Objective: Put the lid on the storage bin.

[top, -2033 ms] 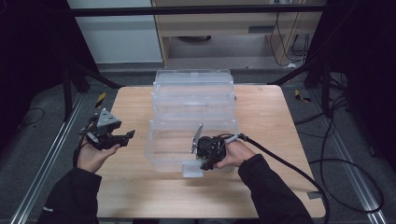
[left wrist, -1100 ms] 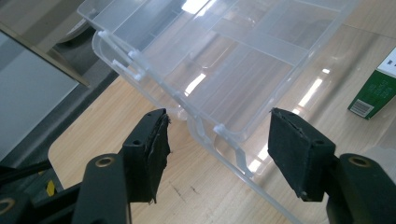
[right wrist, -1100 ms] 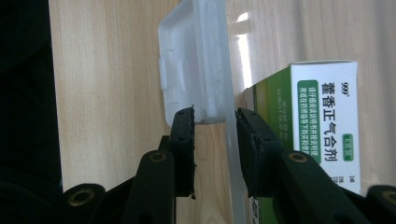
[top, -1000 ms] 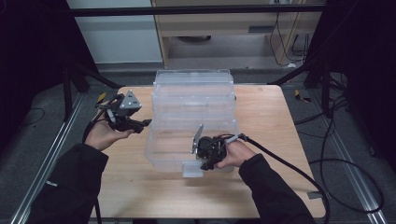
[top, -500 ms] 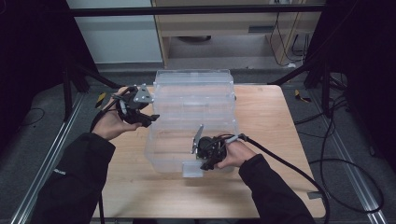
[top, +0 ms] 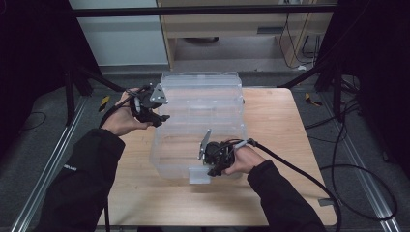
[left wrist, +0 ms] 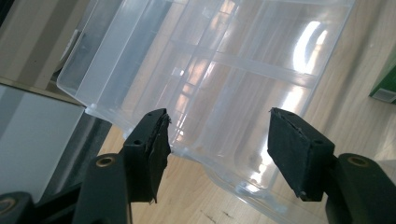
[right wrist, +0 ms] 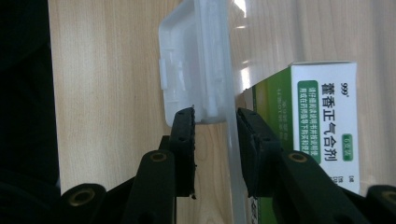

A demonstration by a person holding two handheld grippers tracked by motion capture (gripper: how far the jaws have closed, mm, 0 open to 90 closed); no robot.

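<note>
A clear plastic storage box (top: 186,145) stands on the wooden table (top: 280,125), its hinged lid (top: 203,92) swung back. My right gripper (top: 214,166) is at the box's front wall, shut on that wall and its white latch flap (right wrist: 187,70); the wall runs between the jaws of my right gripper (right wrist: 215,121). A green and white medicine carton (right wrist: 322,126) lies inside the box. My left gripper (top: 157,113) hovers at the lid's left edge. In the left gripper view my left gripper (left wrist: 217,140) is open, with the lid's corner (left wrist: 140,116) just beyond the pads and nothing between them.
A thick black cable (top: 300,169) trails from the right gripper over the table's right side to the floor. A wooden cabinet (top: 232,29) and dark stand legs (top: 92,77) lie beyond the table's far edge. Metal rails (top: 367,179) run along the floor on both sides.
My left hand has carried its open gripper from the table's left edge back and to the right, up to the lid's left side. The right gripper has stayed in place.
</note>
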